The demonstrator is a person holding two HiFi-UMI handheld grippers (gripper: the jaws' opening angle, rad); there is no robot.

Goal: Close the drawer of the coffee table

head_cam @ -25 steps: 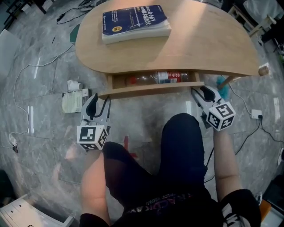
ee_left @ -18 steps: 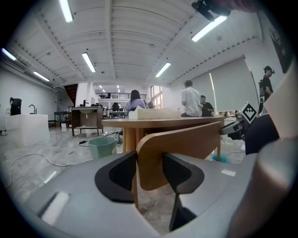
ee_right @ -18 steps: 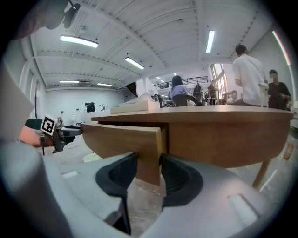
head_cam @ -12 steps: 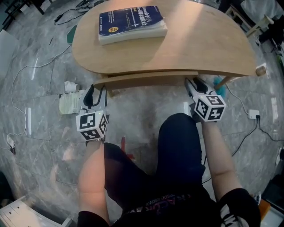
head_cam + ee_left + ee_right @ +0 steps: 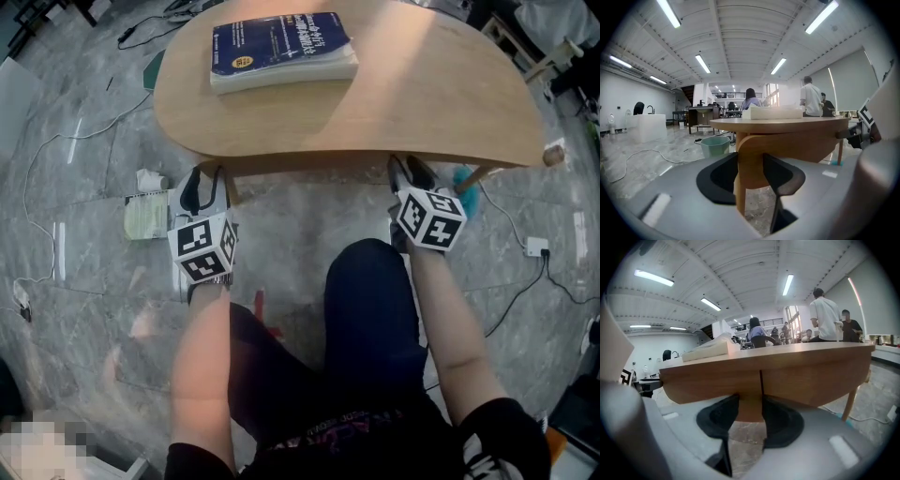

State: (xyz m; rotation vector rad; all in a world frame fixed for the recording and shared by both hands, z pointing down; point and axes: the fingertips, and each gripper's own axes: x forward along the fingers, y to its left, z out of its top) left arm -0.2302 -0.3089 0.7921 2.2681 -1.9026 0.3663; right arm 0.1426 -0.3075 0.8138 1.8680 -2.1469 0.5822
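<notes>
Now the drawer (image 5: 309, 165) of the coffee table (image 5: 422, 94) sits fully pushed in: from the head view only a thin wooden strip of its front shows under the curved edge of the tabletop, and nothing of its inside can be seen. On the tabletop, at the far left part, a thick blue book (image 5: 281, 47) lies flat. The left gripper (image 5: 206, 176) points at the left end of the drawer front and the right gripper (image 5: 409, 171) points at the right end, both just under the table edge, each with its marker cube turned up toward the head camera. In the left gripper view the two black jaws stand apart, and in the gap between them a wooden upright and the rounded end of the drawer front (image 5: 797, 147) are seen; if the tips touch the wood, I cannot tell. In the right gripper view the jaws also stand apart and hold nothing, and the gap shows the wooden front (image 5: 712, 380) with a dark vertical seam beside it and grey stone floor under it. A pale green bin (image 5: 715, 144) stands on the floor beyond the table, and a small booklet (image 5: 145, 214) lies on the floor left of the left gripper
</notes>
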